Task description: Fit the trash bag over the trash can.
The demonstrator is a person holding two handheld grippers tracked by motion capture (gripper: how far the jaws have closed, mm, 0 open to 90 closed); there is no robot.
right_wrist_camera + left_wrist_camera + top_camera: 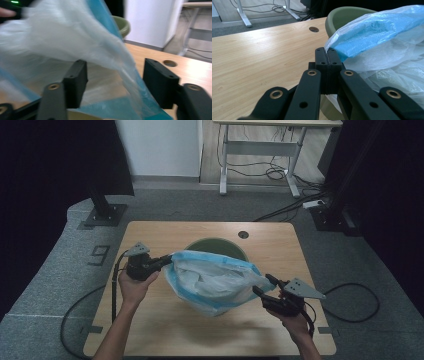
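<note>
I have the wooden table [150,320] in front of me, with a green bin [216,245] standing near its middle and a blue-and-clear plastic bag [215,280] stretched over and in front of the bin. The bag's long axis runs across the table from my left hand to my right, its open mouth lifted above the bin's rim. My left gripper [326,57] is clenched on the bag's left edge, jaws pressed together with the film pinched between them. My right gripper [115,82] stands released: its jaws are spread wide, and the bag's right edge hangs between them, draping over the left jaw without being pinched by both pads. So the bag hangs from the left hand alone, with the bin just behind it. I judge the next move turns on that loose edge, which lies between the right fingers and can be regripped there or left to drop.
</note>
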